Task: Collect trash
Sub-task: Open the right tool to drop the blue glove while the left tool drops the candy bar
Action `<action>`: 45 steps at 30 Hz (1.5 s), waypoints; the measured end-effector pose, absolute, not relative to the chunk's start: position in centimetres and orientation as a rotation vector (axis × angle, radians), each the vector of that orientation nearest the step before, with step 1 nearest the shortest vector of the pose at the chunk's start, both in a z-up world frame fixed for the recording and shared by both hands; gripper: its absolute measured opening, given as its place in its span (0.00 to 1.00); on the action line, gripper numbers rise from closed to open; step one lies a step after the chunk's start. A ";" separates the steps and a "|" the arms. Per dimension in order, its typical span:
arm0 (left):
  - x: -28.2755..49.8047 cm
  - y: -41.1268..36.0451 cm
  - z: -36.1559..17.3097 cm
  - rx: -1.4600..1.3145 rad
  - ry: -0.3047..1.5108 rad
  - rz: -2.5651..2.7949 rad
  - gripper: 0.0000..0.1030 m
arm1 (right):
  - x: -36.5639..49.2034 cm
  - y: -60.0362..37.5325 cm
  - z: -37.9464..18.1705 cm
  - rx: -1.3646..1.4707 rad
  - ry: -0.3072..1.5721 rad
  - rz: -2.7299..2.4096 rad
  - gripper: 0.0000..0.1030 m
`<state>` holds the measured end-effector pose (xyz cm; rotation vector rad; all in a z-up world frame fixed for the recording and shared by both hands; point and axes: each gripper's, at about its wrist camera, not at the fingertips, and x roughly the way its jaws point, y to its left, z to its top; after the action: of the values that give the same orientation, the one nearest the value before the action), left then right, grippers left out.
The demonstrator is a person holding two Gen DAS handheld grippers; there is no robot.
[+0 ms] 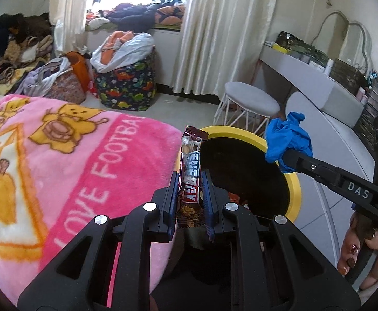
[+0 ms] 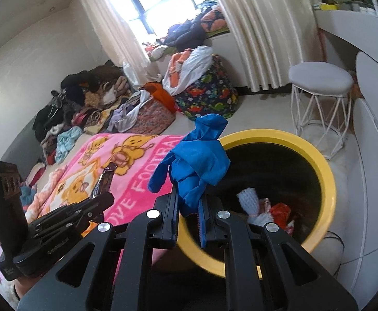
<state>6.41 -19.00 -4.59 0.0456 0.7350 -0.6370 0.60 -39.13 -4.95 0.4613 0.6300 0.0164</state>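
Note:
My left gripper (image 1: 190, 181) is shut on a brown energy bar wrapper (image 1: 190, 173), held upright at the near left rim of the yellow bin (image 1: 294, 186). My right gripper (image 2: 189, 202) is shut on a crumpled blue glove (image 2: 196, 160), held over the left rim of the same bin (image 2: 326, 176). In the left wrist view the right gripper (image 1: 287, 160) reaches in from the right with the glove (image 1: 288, 137) above the bin's far rim. The left gripper (image 2: 103, 197) and wrapper (image 2: 104, 181) show in the right wrist view at left. Trash lies inside the bin (image 2: 261, 207).
A pink cartoon blanket (image 1: 72, 160) covers the bed left of the bin. A white stool (image 2: 318, 98) and a white desk (image 1: 305, 77) stand to the right. A dinosaur-print bag (image 1: 126, 85), clothes piles (image 2: 85, 108) and curtains (image 1: 214, 26) are further back.

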 end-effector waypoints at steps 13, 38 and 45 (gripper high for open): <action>6.7 -24.0 -5.8 0.105 0.757 -0.716 0.12 | 0.0 -43.5 -8.2 0.546 0.676 -0.085 0.11; 11.5 -30.6 -11.8 0.190 0.917 -0.771 0.13 | 1.2 -44.9 -12.0 0.558 0.779 -0.140 0.19; 11.9 -30.6 -12.1 0.208 0.918 -0.764 0.40 | 1.1 -44.8 -12.2 0.542 0.798 -0.162 0.35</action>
<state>11.93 -30.59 -12.10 0.2077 0.9177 -0.7639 1.13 -44.75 -12.24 0.5416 0.7984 -0.1622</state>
